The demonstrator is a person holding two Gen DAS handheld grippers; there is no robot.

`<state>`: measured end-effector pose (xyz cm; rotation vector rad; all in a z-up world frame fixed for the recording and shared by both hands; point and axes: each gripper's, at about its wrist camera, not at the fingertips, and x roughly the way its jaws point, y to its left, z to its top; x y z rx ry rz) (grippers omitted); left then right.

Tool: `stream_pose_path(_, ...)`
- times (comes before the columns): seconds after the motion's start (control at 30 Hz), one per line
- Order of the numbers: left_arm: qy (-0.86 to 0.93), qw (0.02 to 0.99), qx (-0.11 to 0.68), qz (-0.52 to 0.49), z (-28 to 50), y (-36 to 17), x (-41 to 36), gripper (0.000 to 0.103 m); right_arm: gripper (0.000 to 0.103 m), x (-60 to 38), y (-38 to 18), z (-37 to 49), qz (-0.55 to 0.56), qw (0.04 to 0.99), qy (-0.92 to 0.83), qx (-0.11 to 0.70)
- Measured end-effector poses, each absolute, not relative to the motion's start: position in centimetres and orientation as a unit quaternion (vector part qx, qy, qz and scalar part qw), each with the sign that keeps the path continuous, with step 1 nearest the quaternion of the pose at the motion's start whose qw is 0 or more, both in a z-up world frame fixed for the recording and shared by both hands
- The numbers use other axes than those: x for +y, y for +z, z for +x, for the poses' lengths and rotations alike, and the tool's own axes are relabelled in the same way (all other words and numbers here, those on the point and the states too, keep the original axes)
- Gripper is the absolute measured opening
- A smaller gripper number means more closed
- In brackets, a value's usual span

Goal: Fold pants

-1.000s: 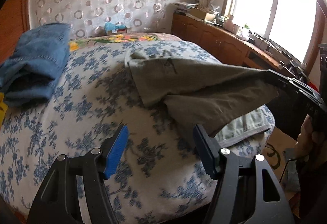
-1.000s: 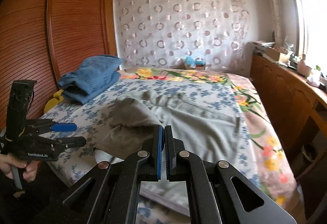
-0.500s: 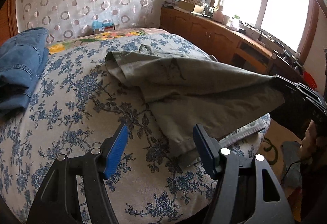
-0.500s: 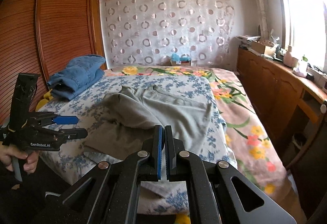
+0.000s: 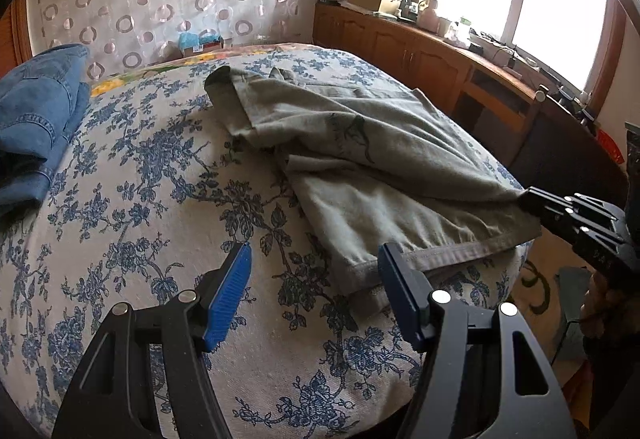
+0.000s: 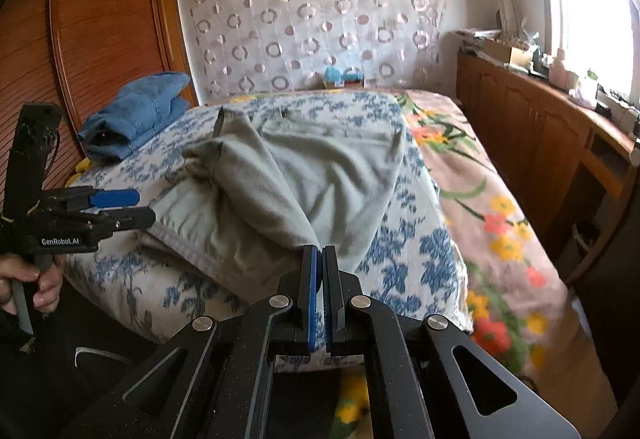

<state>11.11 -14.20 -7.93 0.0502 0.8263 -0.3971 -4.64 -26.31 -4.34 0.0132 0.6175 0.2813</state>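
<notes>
The grey-green pants lie on the bed, on its blue-flowered cover, toward the foot and the window side. They are partly folded: an upper layer runs slantwise over a lower one, whose hemmed edge lies along the foot of the bed. One corner of the upper layer is drawn out to a taut point.

That point ends in the right gripper, whose blue pads are pressed together on the cloth; it sits low at the corner of the bed, tilted downward.

The left gripper hovers above the cover just beside the hemmed edge, its jaws standing apart with nothing between them. A hand holds its grip at the bed's foot.

A wide stretch of flowered cover lies bare left of the pants. Folded blue jeans rest at the far corner, well apart. Wooden cabinets run along the window side, a floor gap away.
</notes>
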Motion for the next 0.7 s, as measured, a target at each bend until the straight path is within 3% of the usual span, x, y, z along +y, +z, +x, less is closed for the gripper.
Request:
stream_pose_path(0.43, -0.191, 0.894, 0.405, 0.021, 11.1, -8.6, -14.0, 0.067, 0.002, -27.2, -3.7, -4.2, 0.025, 0.940, 0.135, 0.312)
stream_pose_path(0.6, -0.185, 0.898, 0.399, 0.011, 11.2, -8.3, -13.2, 0.067, 0.025, -27.1, -3.5, -4.9, 0.022, 0.945, 0.135, 0.297)
stream_pose_path(0.7, -0.181, 0.901, 0.395, 0.007, 11.1, -8.0, -12.8, 0.067, 0.027, -26.8, -3.2, -5.1, 0.016, 0.946, 0.140, 0.291)
